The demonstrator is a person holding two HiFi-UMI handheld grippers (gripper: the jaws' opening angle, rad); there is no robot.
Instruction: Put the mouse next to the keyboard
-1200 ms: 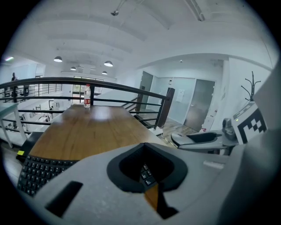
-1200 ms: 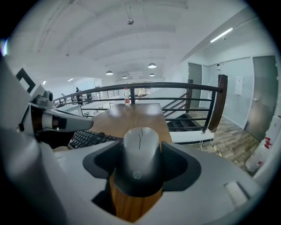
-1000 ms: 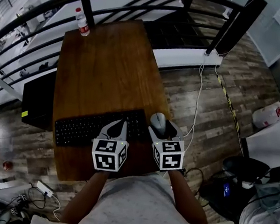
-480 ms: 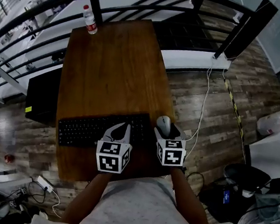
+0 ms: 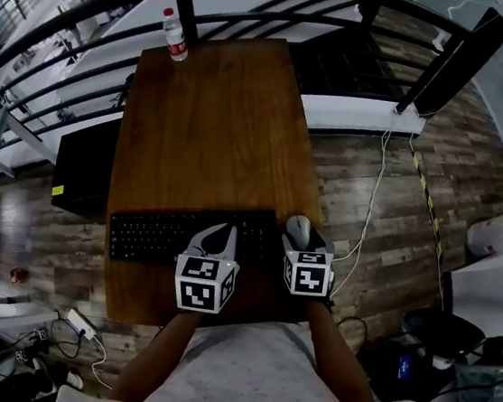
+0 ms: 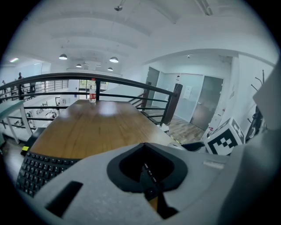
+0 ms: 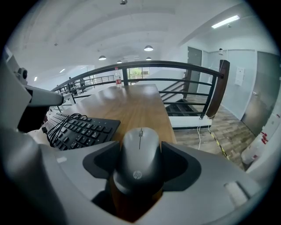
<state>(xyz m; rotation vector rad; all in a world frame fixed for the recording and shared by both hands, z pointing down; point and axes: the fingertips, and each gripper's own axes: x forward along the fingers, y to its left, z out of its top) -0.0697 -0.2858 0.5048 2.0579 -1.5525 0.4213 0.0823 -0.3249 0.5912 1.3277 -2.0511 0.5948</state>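
Nothing much has moved: right gripper [image 7: 140,151] still hugs the grey mouse [image 7: 139,165] beside the keyboard [image 5: 188,233]. Left gripper [image 6: 148,180] is closed, empty. Probably letting go comes next.

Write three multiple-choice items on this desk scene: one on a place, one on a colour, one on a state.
1. Where on the table does the bottle stand?
A. far left corner
B. middle
C. near right edge

2. What colour is the keyboard?
A. white
B. black
C. red

3. What is the right gripper doing?
A. open and empty
B. shut on nothing
C. shut on the mouse

Key: 1 A, the bottle stands at the far end, on the left side. 2 B, its keys and frame are black. 3 C, the jaws press both sides of the grey mouse.
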